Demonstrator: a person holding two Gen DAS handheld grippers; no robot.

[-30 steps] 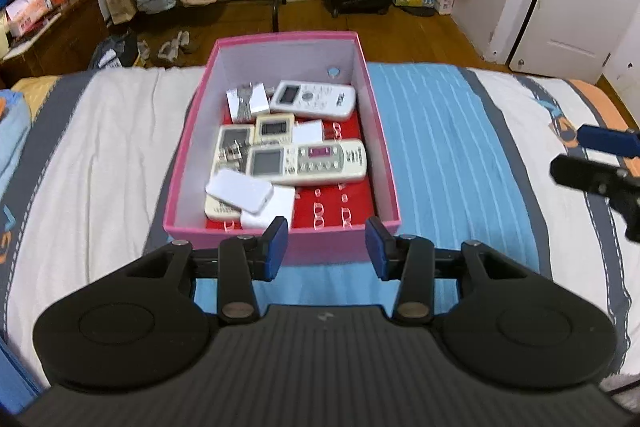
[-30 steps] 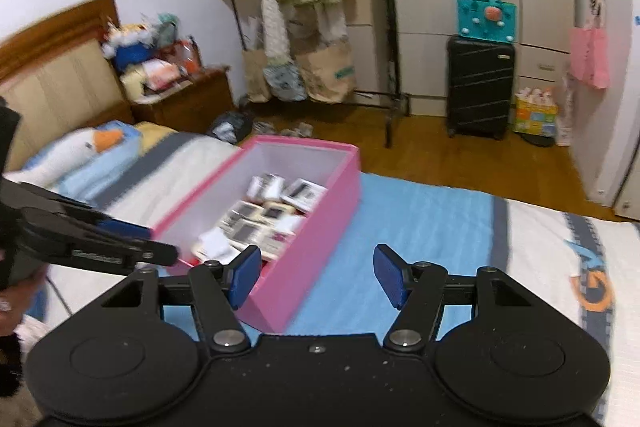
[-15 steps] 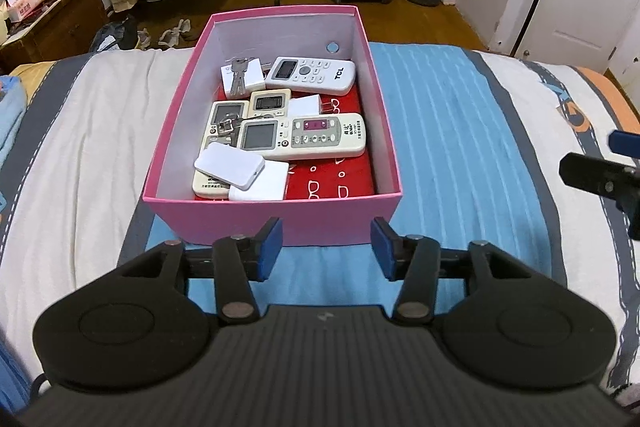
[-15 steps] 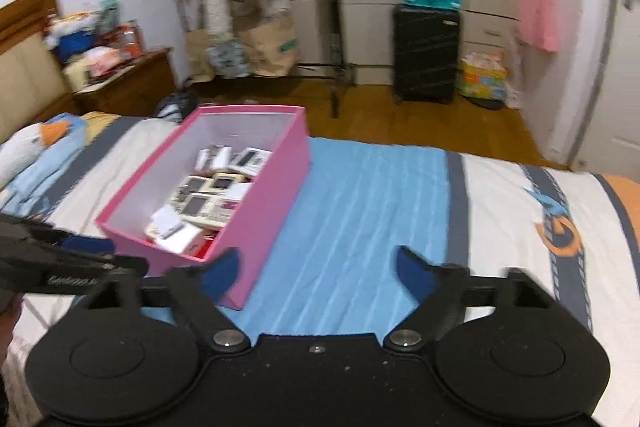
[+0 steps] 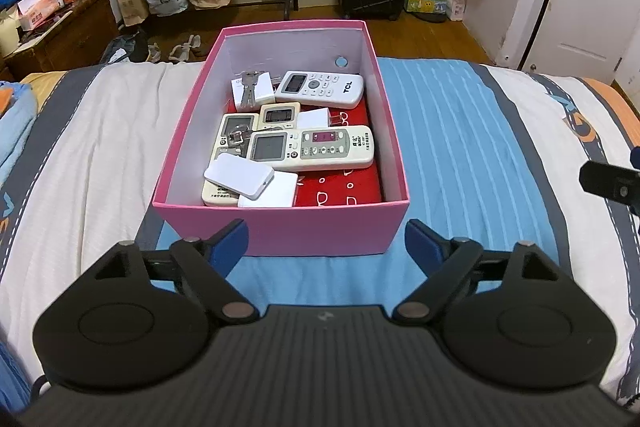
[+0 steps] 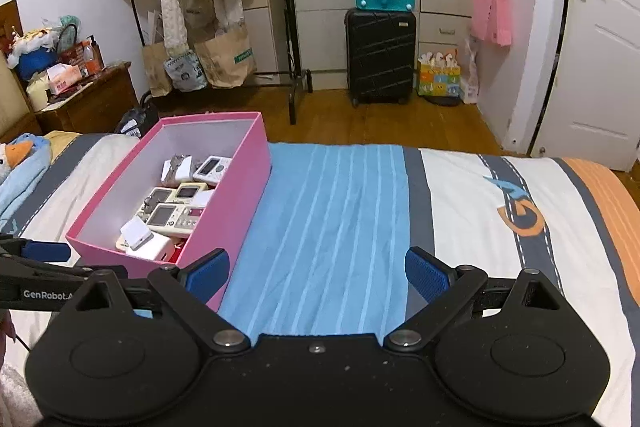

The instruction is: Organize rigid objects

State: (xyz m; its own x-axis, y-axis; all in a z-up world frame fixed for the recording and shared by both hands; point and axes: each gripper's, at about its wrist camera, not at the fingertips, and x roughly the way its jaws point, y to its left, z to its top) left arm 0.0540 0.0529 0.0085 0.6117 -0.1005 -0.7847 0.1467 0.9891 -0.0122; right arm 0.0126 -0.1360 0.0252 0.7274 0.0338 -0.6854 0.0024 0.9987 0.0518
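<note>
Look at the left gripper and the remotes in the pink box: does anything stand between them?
Yes. The box's near wall rises between the left gripper and the remotes, so they are open only from above. The gripper's jaws are opening, with nothing between them.

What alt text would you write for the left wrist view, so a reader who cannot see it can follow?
An open pink box on a striped bed holds several white remote controls, keys and small white chargers. The left hand-held gripper is just short of the box, its jaws opening with nothing between them.
</note>
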